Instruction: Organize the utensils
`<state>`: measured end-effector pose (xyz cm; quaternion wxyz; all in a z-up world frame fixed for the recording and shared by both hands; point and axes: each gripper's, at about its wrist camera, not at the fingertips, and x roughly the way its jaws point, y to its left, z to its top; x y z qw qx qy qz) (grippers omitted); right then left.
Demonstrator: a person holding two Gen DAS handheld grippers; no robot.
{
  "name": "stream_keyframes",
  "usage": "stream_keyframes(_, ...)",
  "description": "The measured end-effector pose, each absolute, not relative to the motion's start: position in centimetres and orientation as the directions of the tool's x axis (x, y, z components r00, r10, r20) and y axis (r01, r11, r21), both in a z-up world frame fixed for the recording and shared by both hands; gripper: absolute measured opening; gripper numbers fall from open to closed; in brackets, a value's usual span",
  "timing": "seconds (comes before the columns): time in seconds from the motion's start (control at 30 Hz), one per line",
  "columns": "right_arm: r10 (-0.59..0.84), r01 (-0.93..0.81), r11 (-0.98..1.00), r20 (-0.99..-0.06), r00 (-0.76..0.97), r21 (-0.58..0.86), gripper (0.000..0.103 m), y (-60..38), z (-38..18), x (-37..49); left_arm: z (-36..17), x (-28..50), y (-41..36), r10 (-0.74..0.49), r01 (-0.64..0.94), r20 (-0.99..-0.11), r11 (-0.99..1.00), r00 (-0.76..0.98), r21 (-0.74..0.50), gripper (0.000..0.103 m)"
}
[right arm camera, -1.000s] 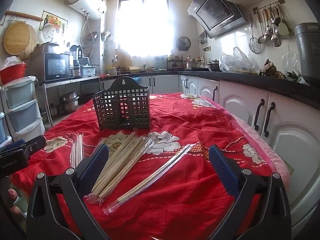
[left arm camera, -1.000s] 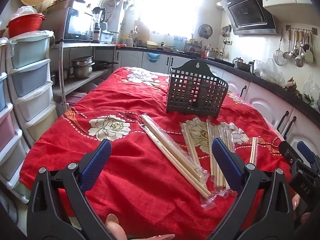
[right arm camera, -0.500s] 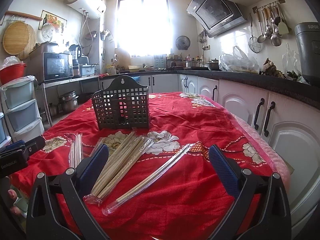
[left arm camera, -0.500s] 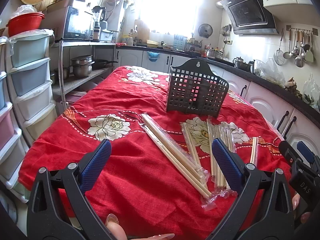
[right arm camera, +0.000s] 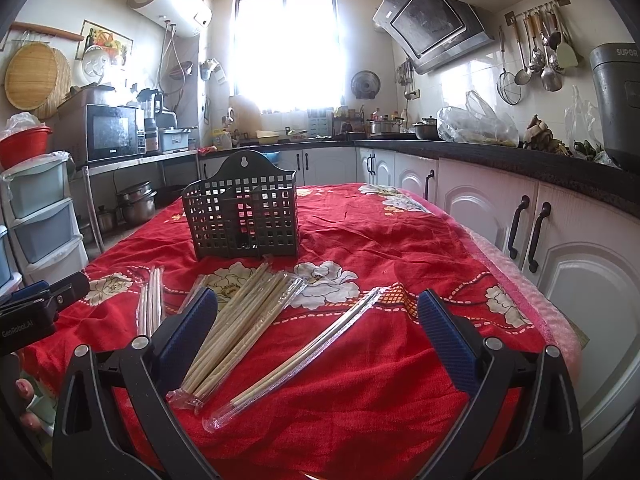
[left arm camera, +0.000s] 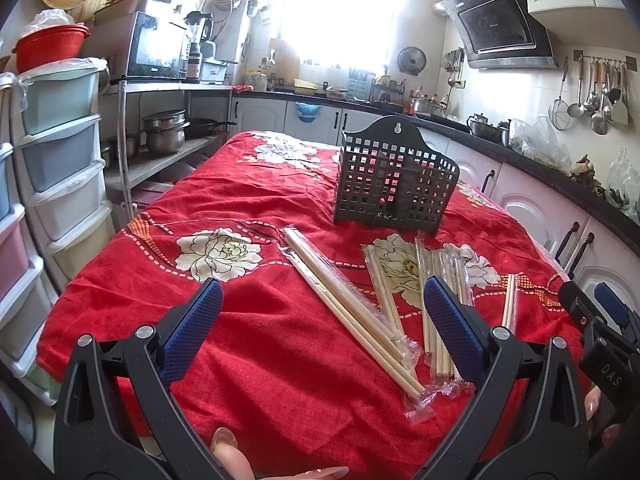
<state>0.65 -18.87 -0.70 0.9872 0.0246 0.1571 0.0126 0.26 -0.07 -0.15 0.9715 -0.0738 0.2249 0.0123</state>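
A dark perforated utensil holder [left arm camera: 394, 184] stands upright in the middle of the red flowered tablecloth [left arm camera: 248, 200]; it also shows in the right wrist view [right arm camera: 242, 214]. Several plastic-wrapped bundles of wooden chopsticks lie in front of it: one long bundle [left arm camera: 344, 300], a wider bundle [right arm camera: 244, 320] and a thin wrapped pair [right arm camera: 304, 354]. My left gripper [left arm camera: 320, 336] is open and empty above the near table edge. My right gripper [right arm camera: 316, 334] is open and empty, over the bundles.
Stacked plastic drawers [left arm camera: 52, 168] and a metal shelf with pots [left arm camera: 164, 136] stand left of the table. White cabinets and a dark counter [right arm camera: 520, 208] run along the right. The other gripper shows at the frame edge in each view [left arm camera: 600, 336].
Both views have shifted only slightly; the holder sits a little further left in the right wrist view. Nothing was picked up or moved.
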Motion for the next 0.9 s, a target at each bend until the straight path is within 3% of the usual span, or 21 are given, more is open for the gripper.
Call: stream_keyframes(0.9, 0.109, -0.114, 0.993, -0.366, 0.924, 0.01, 0.097, -17.2, -0.9, 2.6, -0.8, 1.2, 1.7, 0.038, -0.112, -0.457, 0.984, 0.889, -0.136, 0.093)
